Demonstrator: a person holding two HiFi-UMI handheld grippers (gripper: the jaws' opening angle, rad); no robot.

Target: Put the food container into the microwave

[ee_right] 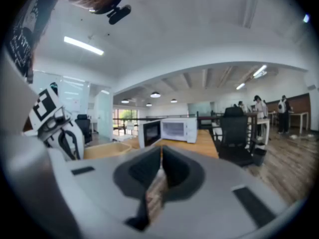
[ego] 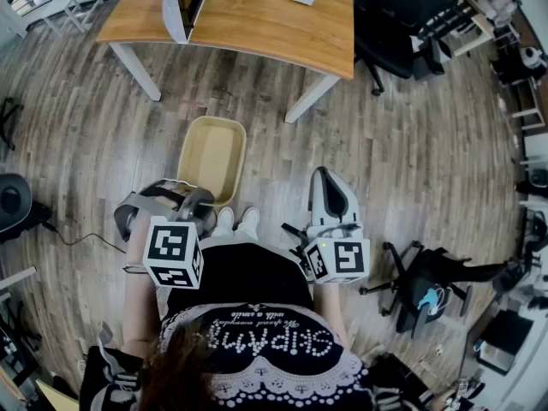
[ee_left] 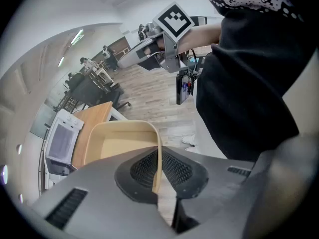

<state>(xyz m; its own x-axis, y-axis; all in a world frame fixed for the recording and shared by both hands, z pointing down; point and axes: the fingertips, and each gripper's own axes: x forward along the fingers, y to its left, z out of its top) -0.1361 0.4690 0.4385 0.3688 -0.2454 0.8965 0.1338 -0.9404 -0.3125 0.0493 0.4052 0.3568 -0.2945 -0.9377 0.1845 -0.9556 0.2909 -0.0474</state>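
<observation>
The left gripper [ego: 195,202] points steeply down, and its jaws are clenched on the thin wall of the beige food container [ego: 210,148]; in the left gripper view the wall runs straight between the two dark pads [ee_left: 142,169]. The container is empty and open-topped. It hangs over the wooden floor [ego: 411,144] just ahead of the person's white shoes [ego: 237,221], short of the wooden table [ego: 257,24] and apart from it. On that table stands the white microwave [ee_right: 175,129], its door [ego: 181,8] swung open toward the person's left. The right gripper [ego: 330,187] is held nearly level beside the container, not touching it. Its jaws are pressed together with nothing between them, as the right gripper view shows. A black office chair [ee_right: 234,133] stands to the right of the table.
</observation>
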